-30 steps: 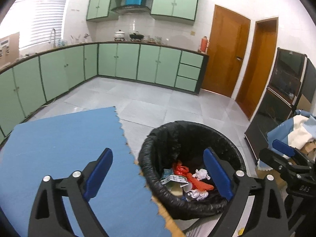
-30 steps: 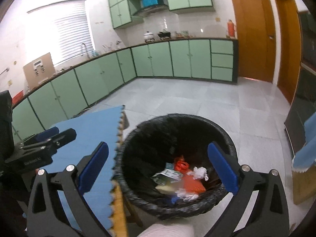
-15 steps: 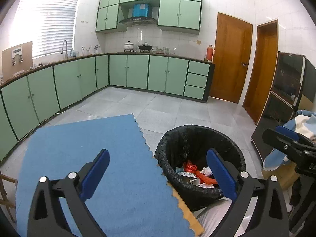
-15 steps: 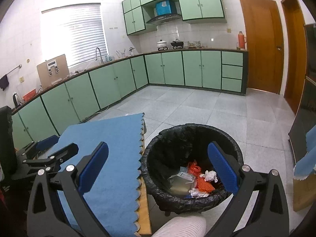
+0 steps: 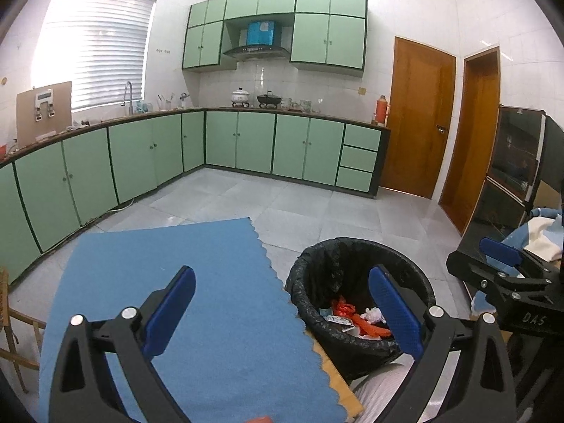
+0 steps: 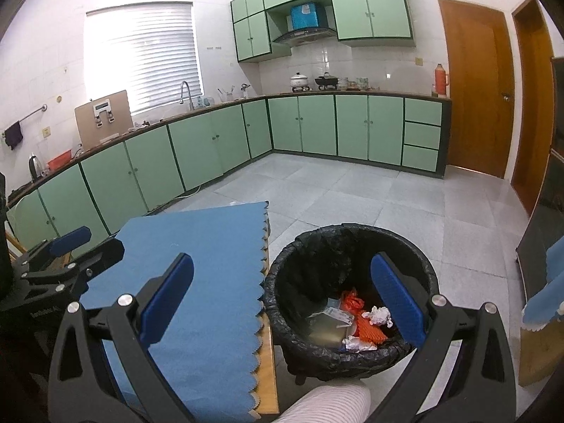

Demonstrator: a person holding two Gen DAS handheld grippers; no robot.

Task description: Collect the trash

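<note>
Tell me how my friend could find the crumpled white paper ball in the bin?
Start at the blue scalloped cloth on the table, then look just right of it to the bin with the black bag. Inside, near its right side, the crumpled white paper ball lies against orange plastic trash. It is the rounder, higher white wad; another white scrap lies lower, by the near rim.

Ahead of you runs an L-shaped row of green base cabinets (image 5: pixel 239 144) under a dark countertop, with matching wall cabinets (image 5: pixel 328 38) and a range hood (image 5: pixel 255 50) above. A white pot (image 5: pixel 240 97) and a black wok (image 5: pixel 269 99) sit on the counter. A red thermos (image 5: pixel 381 110) stands near the wooden door (image 5: pixel 419 120). A blue scallop-edged mat (image 5: pixel 197 282) covers the table before you.
</note>
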